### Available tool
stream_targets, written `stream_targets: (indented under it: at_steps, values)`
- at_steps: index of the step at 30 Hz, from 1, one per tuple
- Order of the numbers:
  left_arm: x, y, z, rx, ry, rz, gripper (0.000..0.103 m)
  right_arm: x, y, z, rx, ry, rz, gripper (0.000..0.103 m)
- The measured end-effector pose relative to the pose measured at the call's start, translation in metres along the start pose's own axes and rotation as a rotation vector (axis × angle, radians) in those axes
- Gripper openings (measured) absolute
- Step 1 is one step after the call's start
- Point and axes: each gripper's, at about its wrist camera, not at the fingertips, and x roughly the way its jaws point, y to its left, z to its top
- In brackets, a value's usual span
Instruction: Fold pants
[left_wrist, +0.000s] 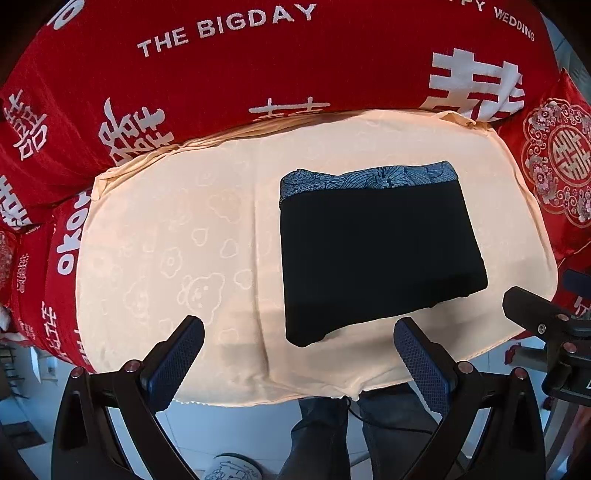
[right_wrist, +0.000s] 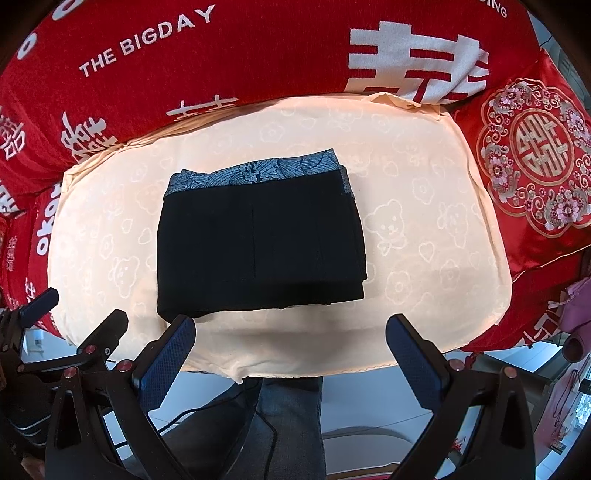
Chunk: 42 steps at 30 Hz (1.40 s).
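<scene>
Both tools, left (left_wrist: 299, 332) and right (right_wrist: 290, 330), spread wide, empty, just short of folded pants (right_wrist: 258, 240)

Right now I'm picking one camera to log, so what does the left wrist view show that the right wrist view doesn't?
Only the left wrist view: the right gripper at its right edge, and a patterned shoe on the floor.

Only the right wrist view: the left gripper at its left edge, the whole embroidered cushion, and a seam down the pants.

Both: folded black pants with a blue patterned band on a cream cloth, red bedding behind, both grippers open and empty.
</scene>
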Motion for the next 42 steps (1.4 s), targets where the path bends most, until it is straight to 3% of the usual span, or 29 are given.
stream_targets:
  at_steps: [42]
  values:
    - [0.0052,-0.0005,0.0058,-0.024,0.007,-0.015,0.103,0.0046,-0.003,0.0014,0.013,0.006,-0.001,0.103]
